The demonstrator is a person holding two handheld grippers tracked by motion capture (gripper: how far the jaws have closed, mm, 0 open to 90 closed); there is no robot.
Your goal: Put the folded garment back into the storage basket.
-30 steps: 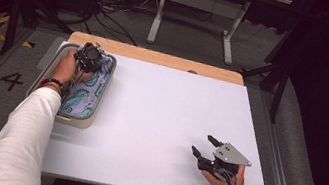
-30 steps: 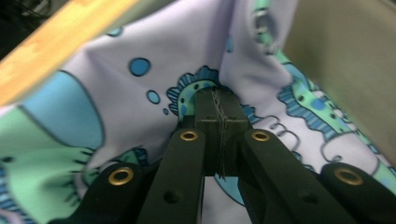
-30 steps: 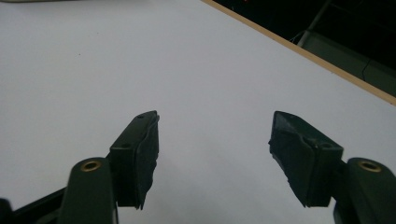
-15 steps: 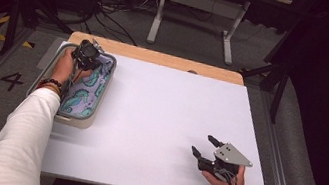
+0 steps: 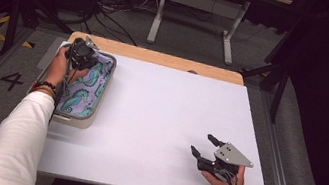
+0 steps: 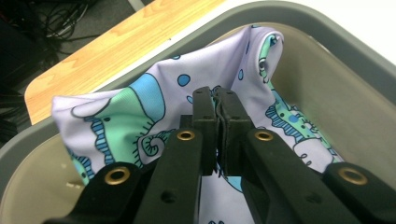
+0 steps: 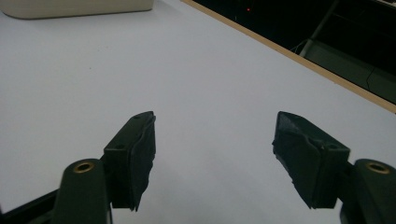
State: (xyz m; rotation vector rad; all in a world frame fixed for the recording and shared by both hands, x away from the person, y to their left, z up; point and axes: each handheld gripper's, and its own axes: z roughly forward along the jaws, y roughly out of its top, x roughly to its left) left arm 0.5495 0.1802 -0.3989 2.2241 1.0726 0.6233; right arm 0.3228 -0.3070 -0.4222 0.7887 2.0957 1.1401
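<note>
Pinching seahorse cloth (image 6: 140, 112) in tray (image 6: 336, 60)

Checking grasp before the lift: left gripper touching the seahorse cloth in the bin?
Touching. In the left gripper view the left gripper has its jaws closed together on a raised fold of the seahorse cloth, pinched between the pads inside the grey bin.

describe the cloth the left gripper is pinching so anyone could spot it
On the white table, look to its far left corner, where a grey tray sits. The cloth lies inside it: lilac fabric printed with teal and blue seahorses, the one patterned thing there.
</note>
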